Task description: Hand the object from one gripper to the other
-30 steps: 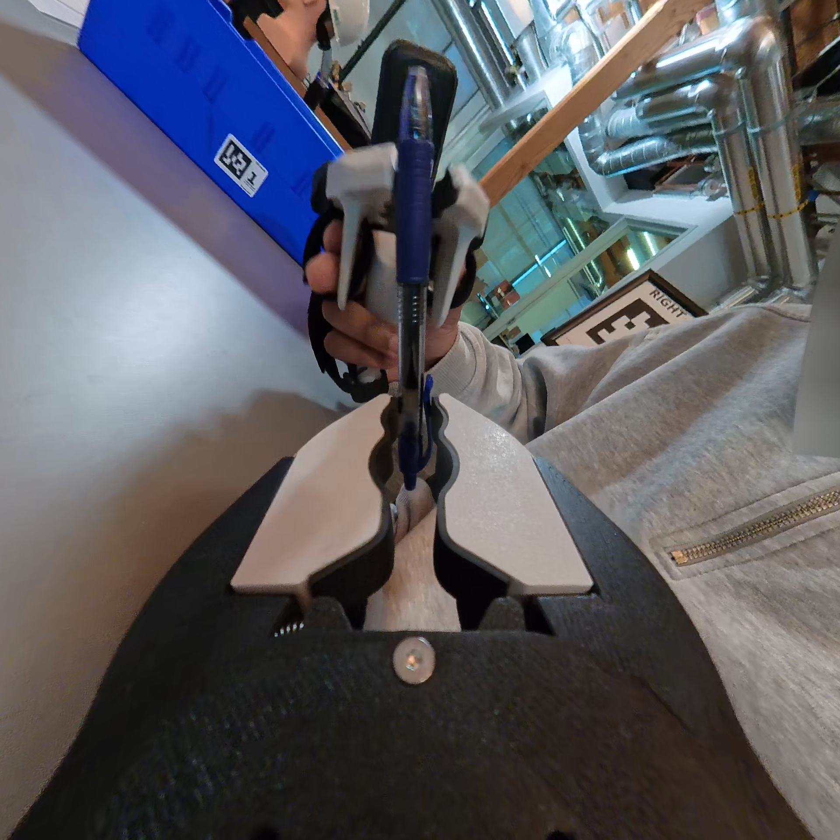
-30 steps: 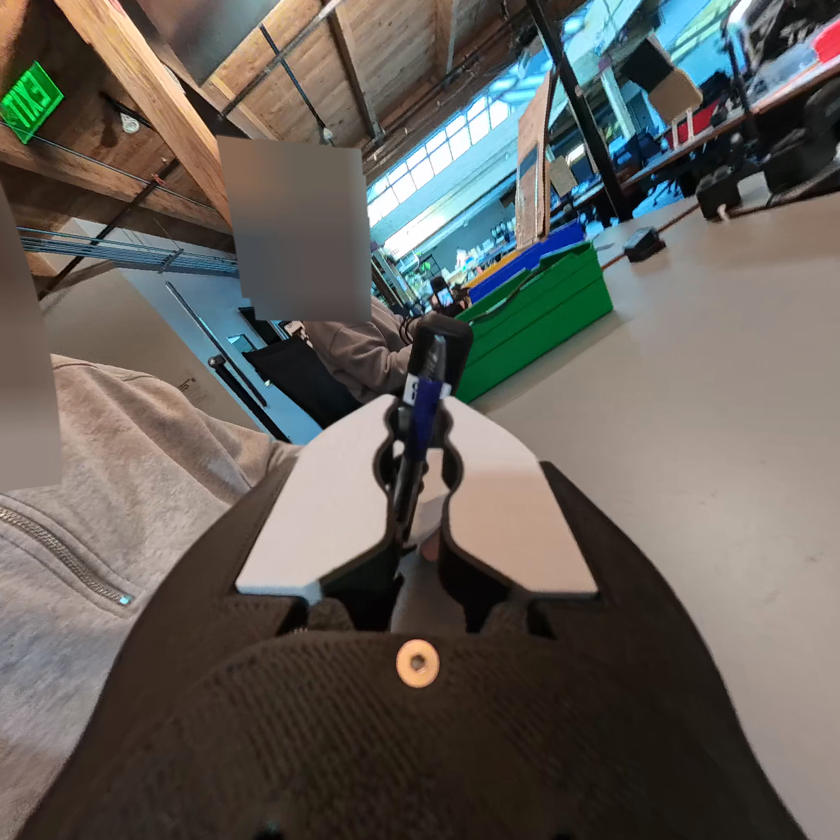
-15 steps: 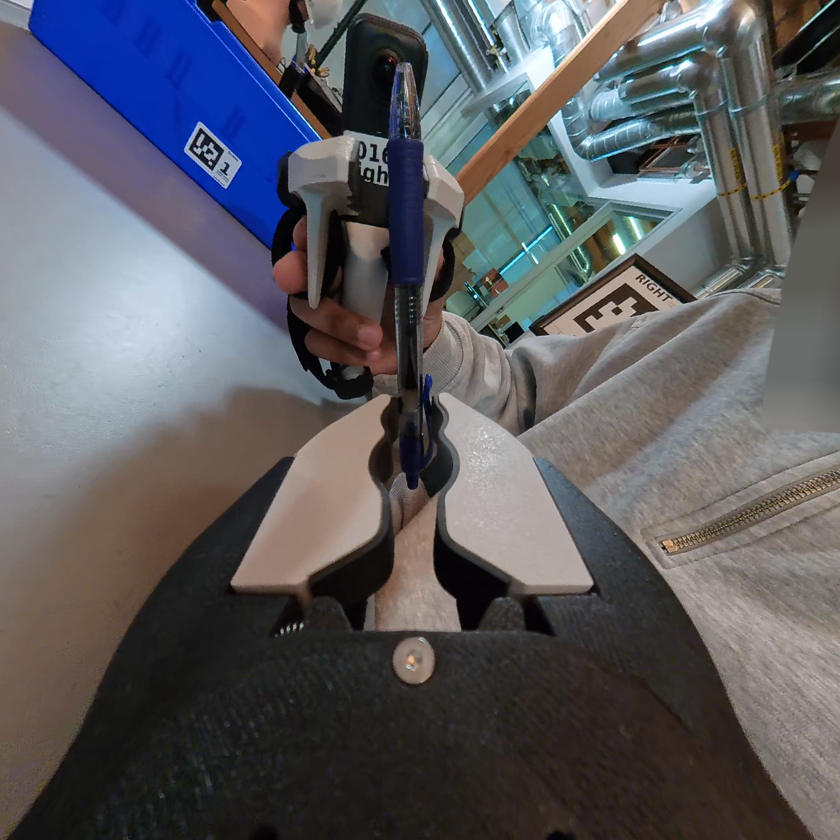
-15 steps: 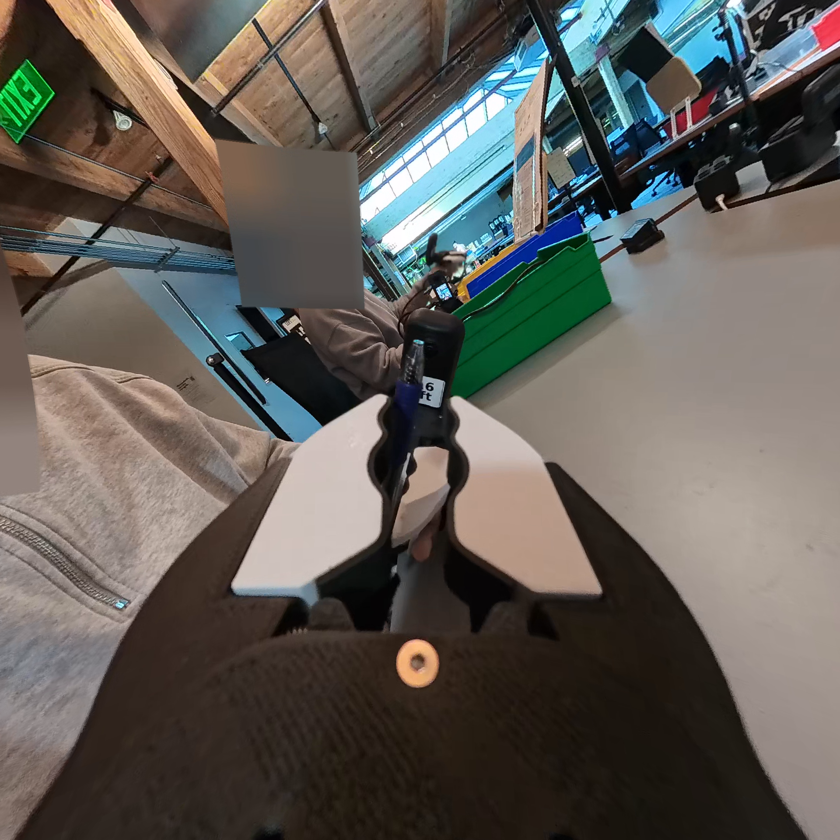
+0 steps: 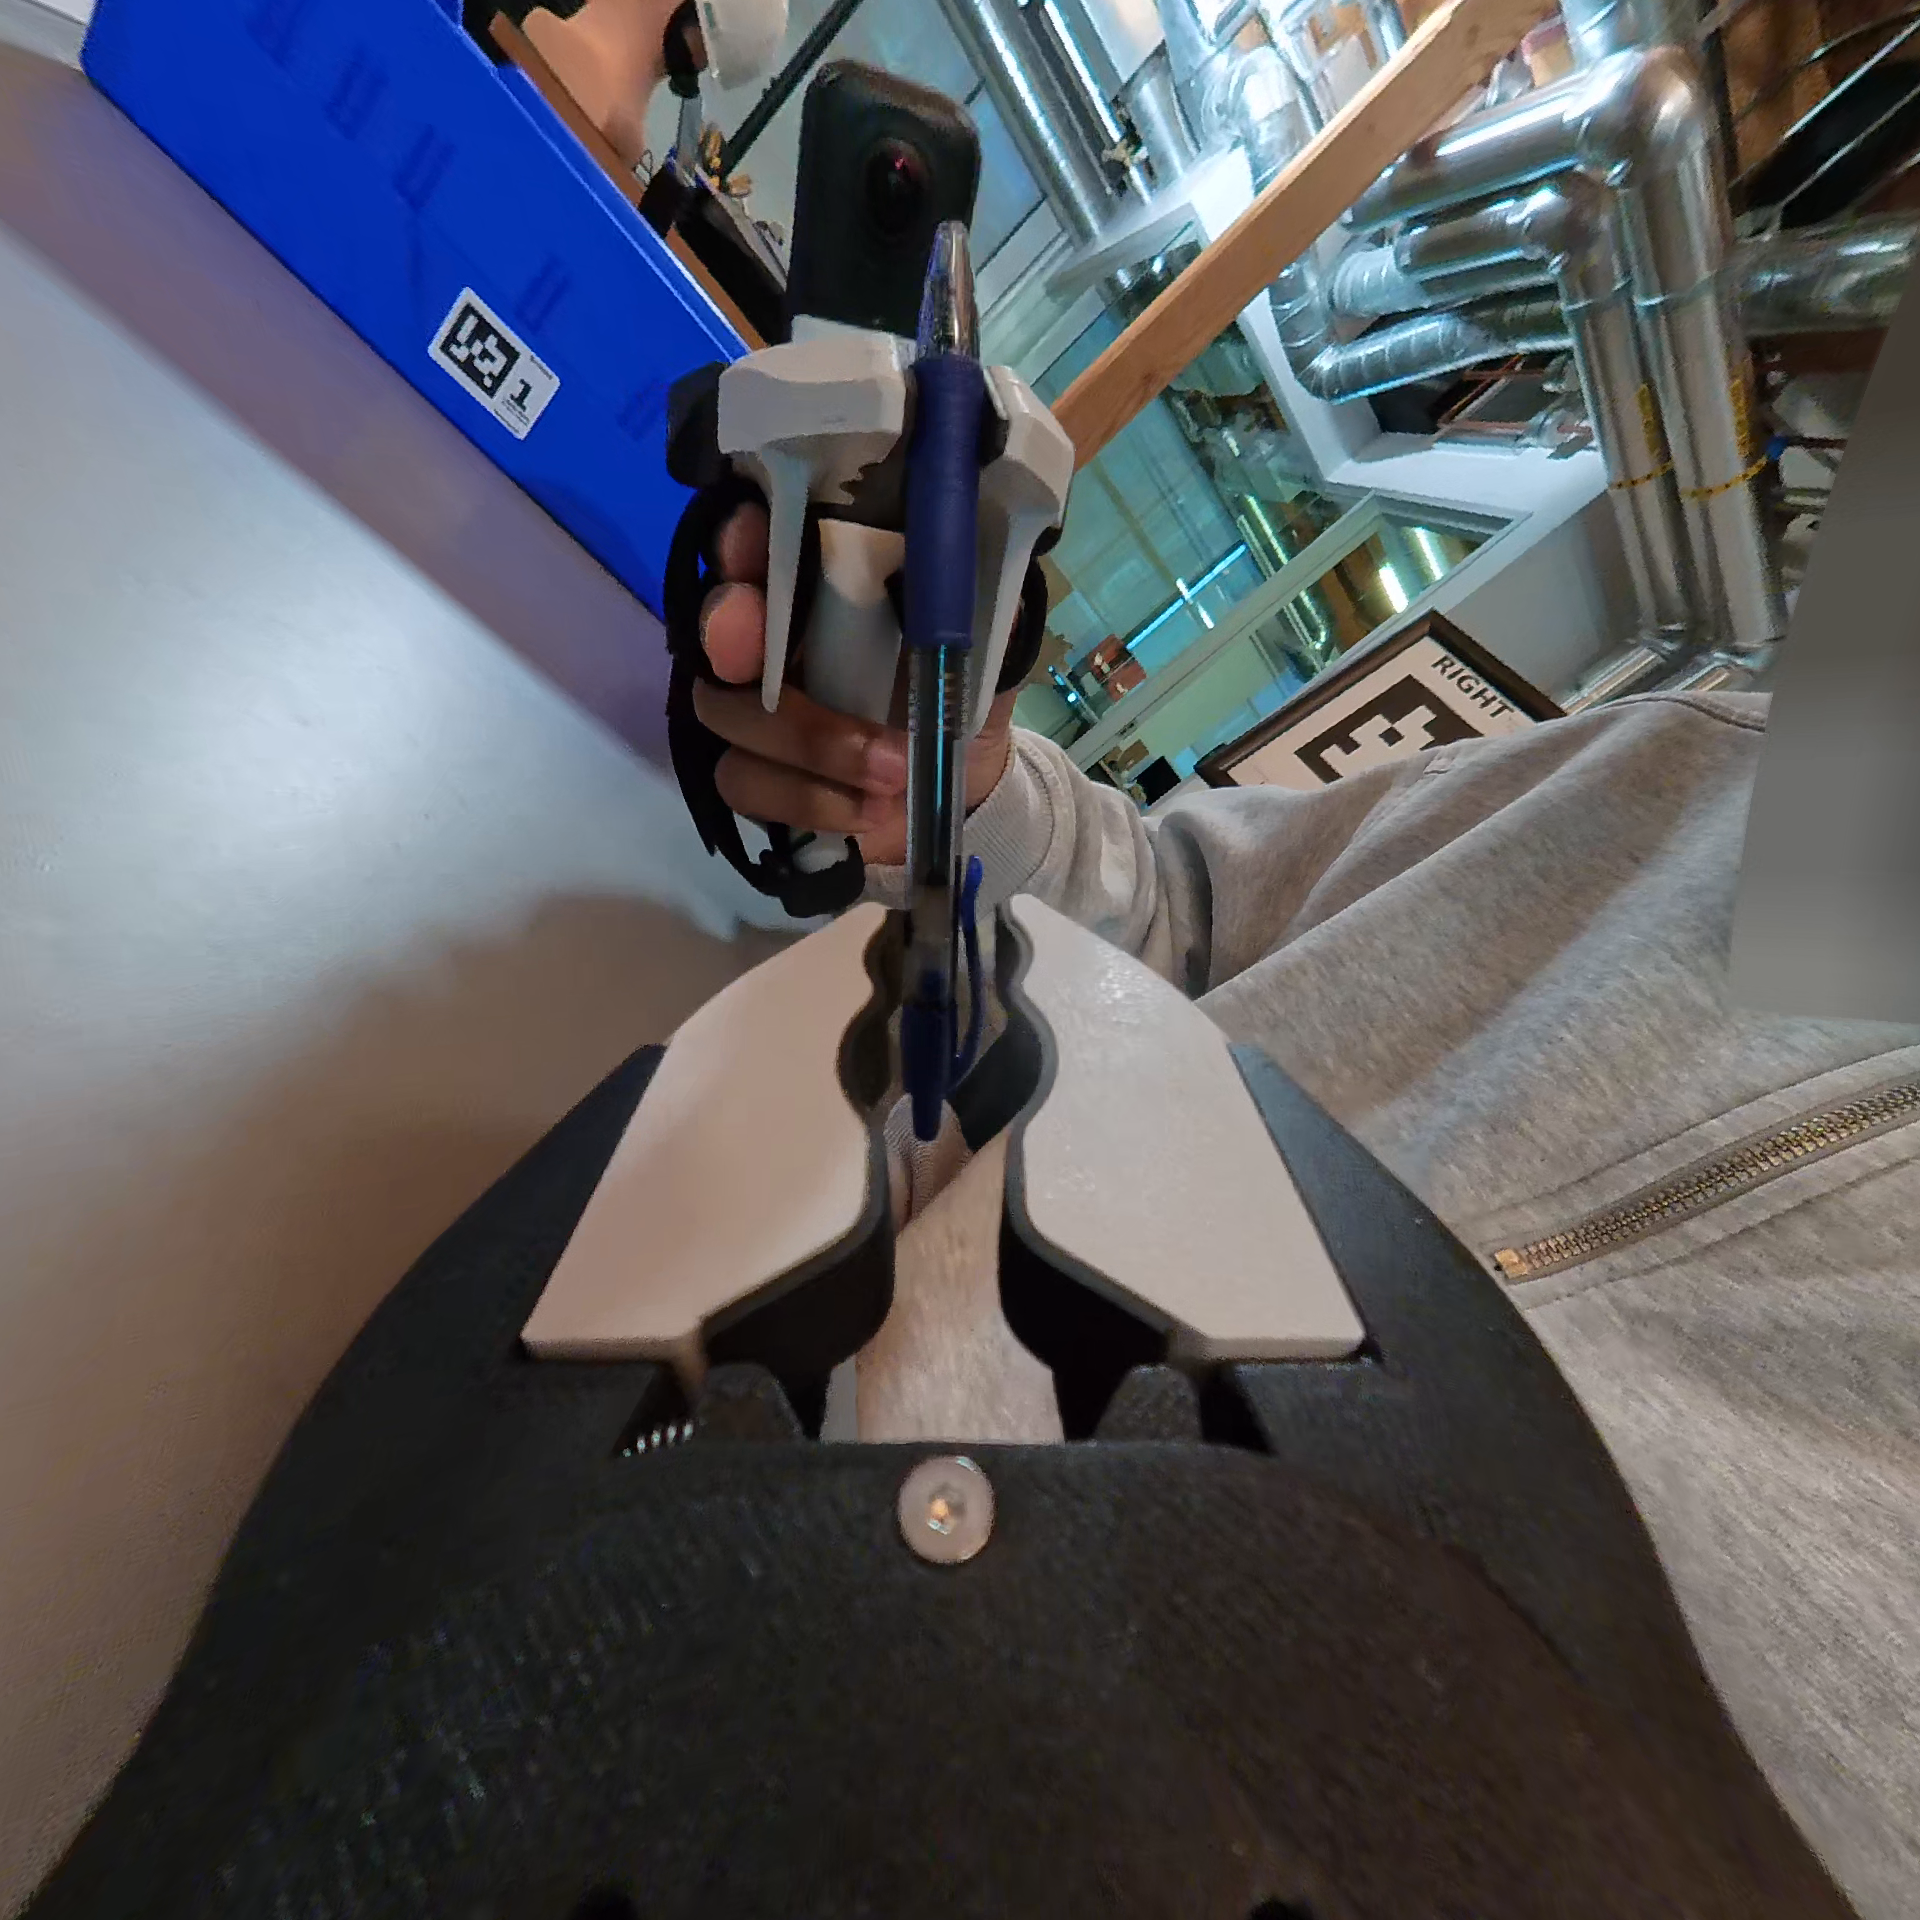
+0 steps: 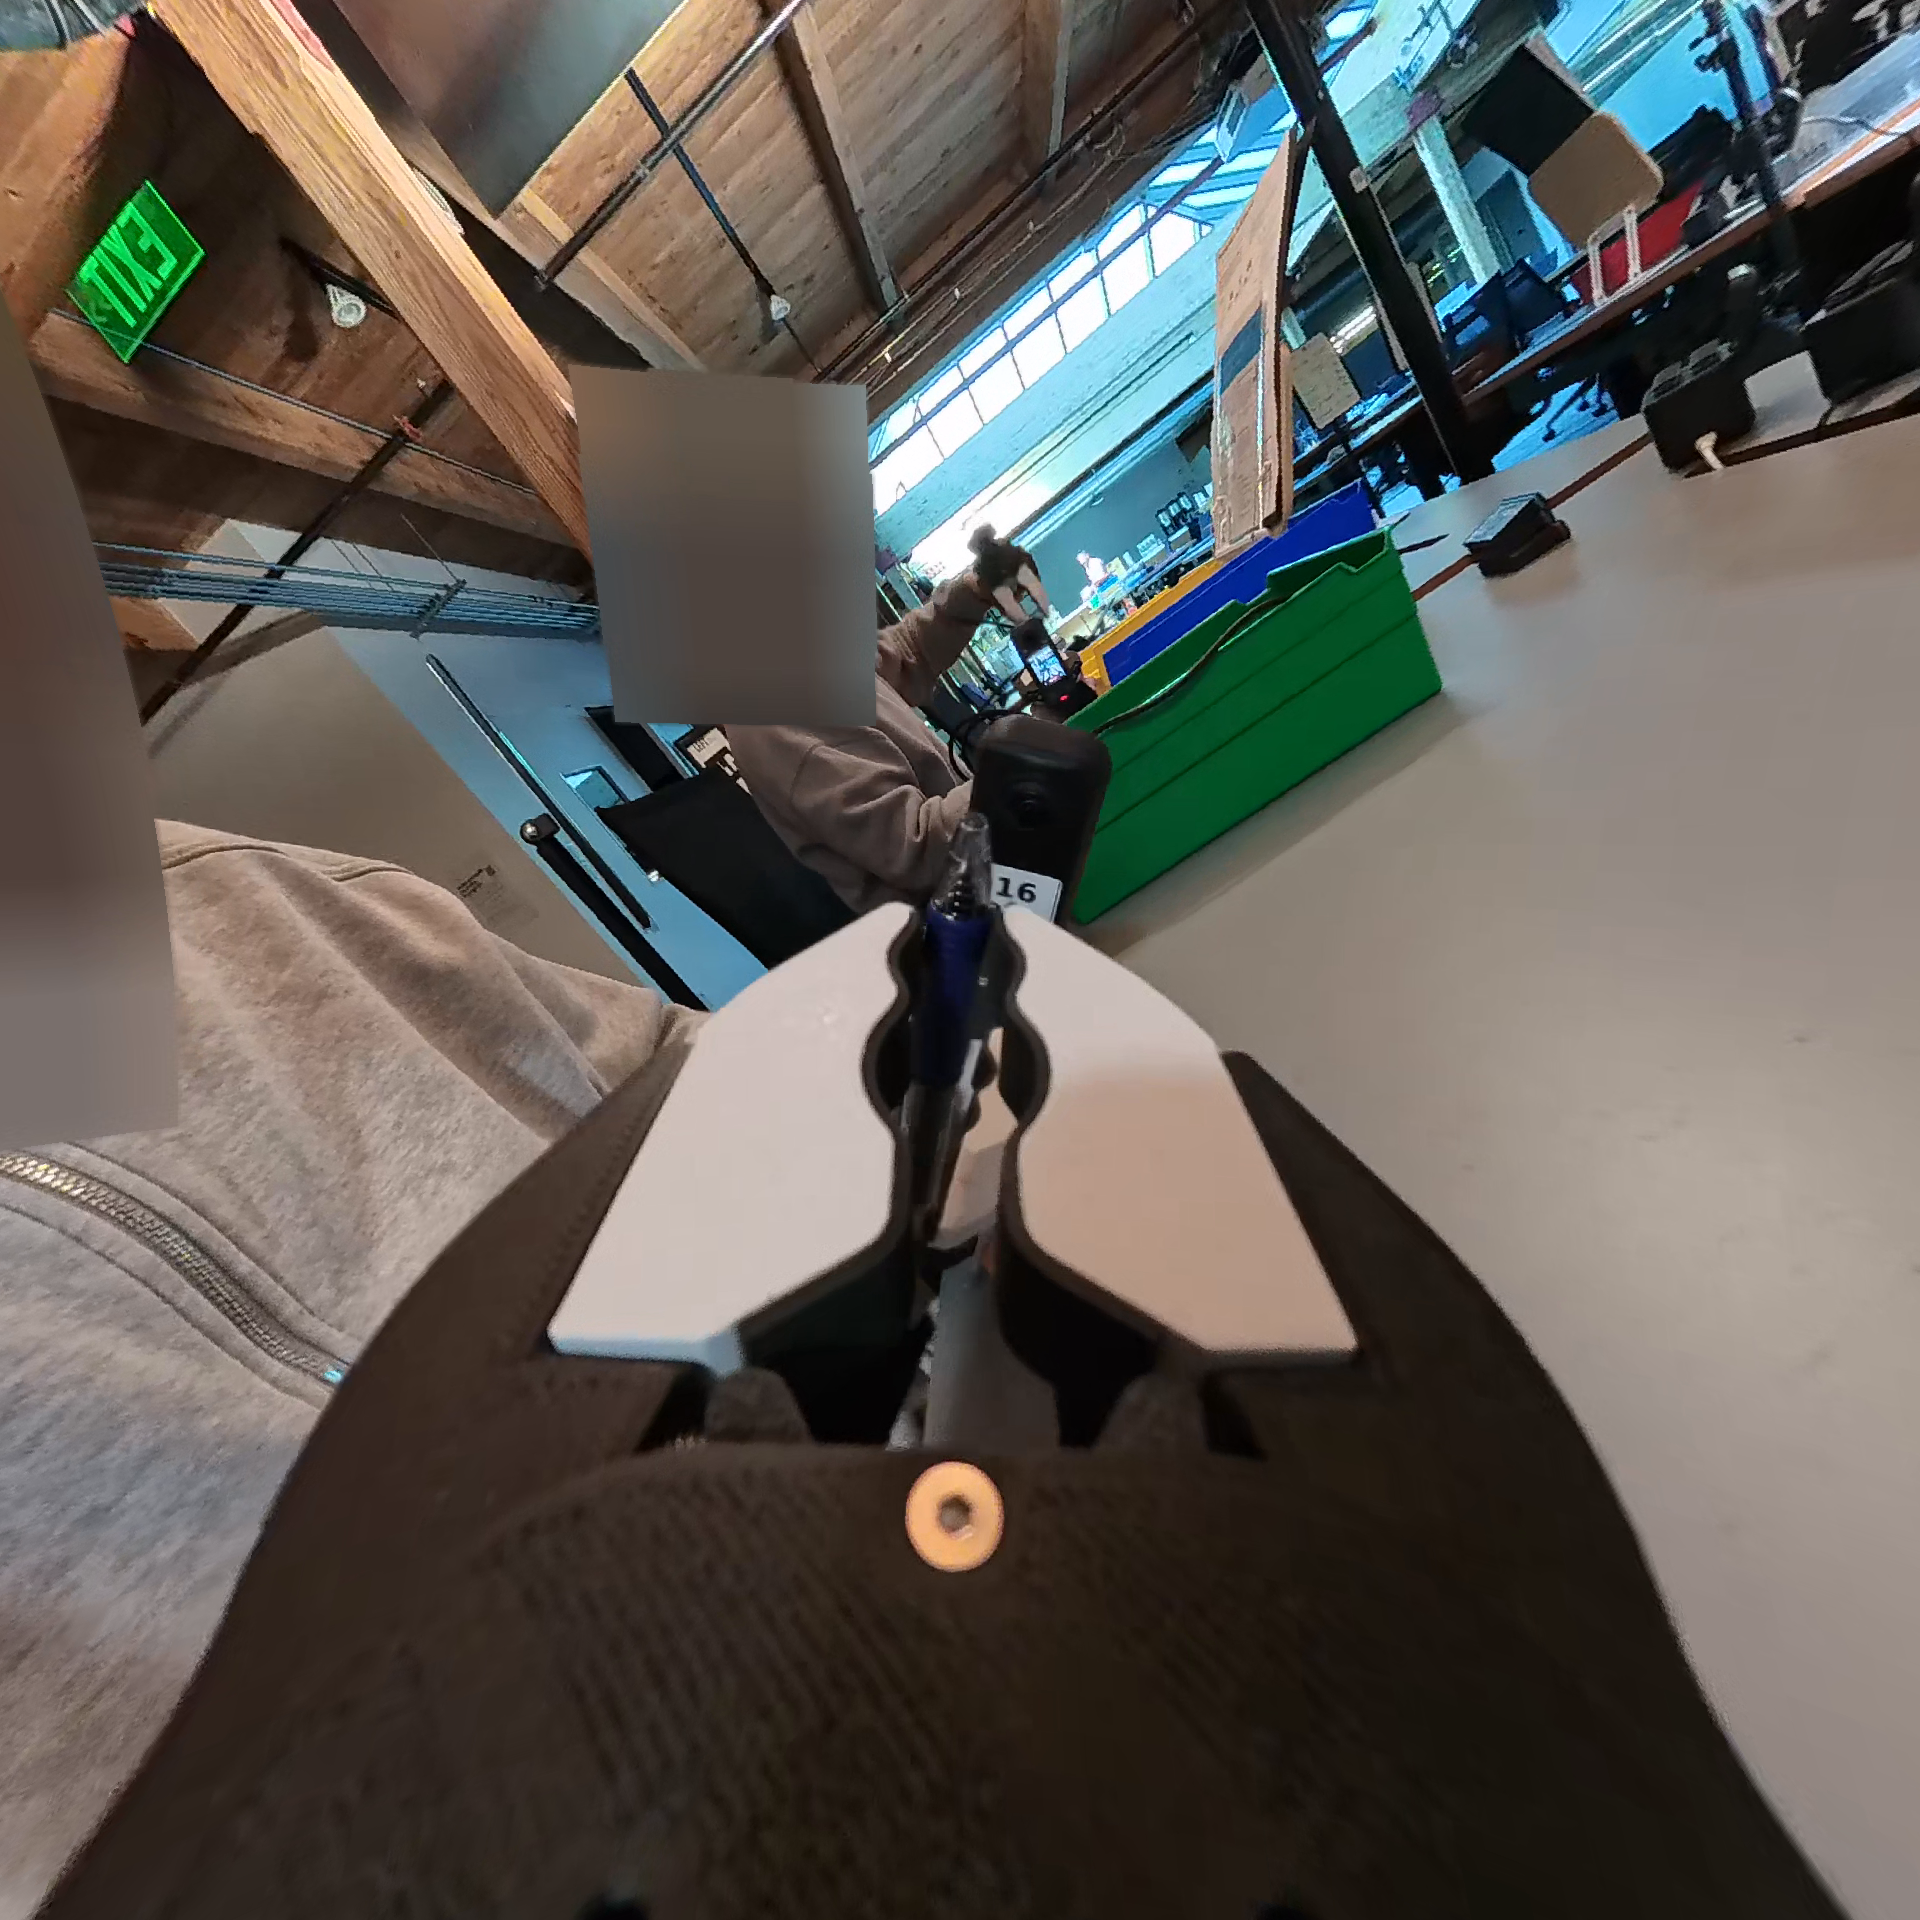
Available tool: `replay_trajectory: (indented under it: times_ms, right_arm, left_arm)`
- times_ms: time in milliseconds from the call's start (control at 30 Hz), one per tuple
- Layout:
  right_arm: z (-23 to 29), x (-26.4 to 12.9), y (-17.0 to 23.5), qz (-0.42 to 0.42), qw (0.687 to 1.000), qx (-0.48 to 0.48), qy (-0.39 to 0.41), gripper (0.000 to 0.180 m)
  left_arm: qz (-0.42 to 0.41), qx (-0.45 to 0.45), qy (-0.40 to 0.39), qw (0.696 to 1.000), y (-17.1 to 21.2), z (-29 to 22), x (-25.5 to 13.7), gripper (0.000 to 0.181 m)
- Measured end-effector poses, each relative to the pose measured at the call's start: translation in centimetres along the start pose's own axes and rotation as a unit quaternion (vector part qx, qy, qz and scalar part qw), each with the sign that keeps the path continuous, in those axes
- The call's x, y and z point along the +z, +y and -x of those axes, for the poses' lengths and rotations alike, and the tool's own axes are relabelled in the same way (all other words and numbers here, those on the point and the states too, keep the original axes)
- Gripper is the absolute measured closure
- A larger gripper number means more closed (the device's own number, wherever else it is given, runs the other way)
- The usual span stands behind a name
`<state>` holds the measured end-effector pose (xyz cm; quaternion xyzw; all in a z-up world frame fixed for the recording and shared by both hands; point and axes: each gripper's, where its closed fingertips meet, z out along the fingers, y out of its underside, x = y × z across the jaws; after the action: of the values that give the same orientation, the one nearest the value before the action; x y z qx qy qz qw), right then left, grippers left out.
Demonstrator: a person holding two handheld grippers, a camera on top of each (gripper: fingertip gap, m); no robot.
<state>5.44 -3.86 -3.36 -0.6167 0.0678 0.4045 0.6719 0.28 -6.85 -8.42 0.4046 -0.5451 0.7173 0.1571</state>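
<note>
Pen stood at frame centre above the grey surface, its clip end clenched in the left tongs and its blue grip clenched by the right tongs.

Bare table open rightward, green bin ahead, blue bin perhaps blocking beyond
</note>
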Motion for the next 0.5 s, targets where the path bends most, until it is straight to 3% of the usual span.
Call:
replay_trajectory:
  times_ms: [200, 367, 500]
  right_arm:
    - [-0.2, -0.4, -0.5, -0.014, 0.999, 0.03, -0.006, 0.169]
    - [0.1, -0.7, -0.8, -0.028, 0.997, 0.059, -0.028, 0.168]
    - [0.0, -0.9, -1.1, -0.038, 0.995, 0.079, -0.037, 0.169]
  left_arm:
    - [-0.031, 0.029, -0.01, 0.999, -1.1, -0.2, -0.5, 0.151]
    - [-0.029, 0.126, -0.076, 0.989, -1.6, 0.3, -1.1, 0.148]
    - [0.003, 0.235, -0.147, 0.961, -1.3, 0.8, -1.2, 0.147]
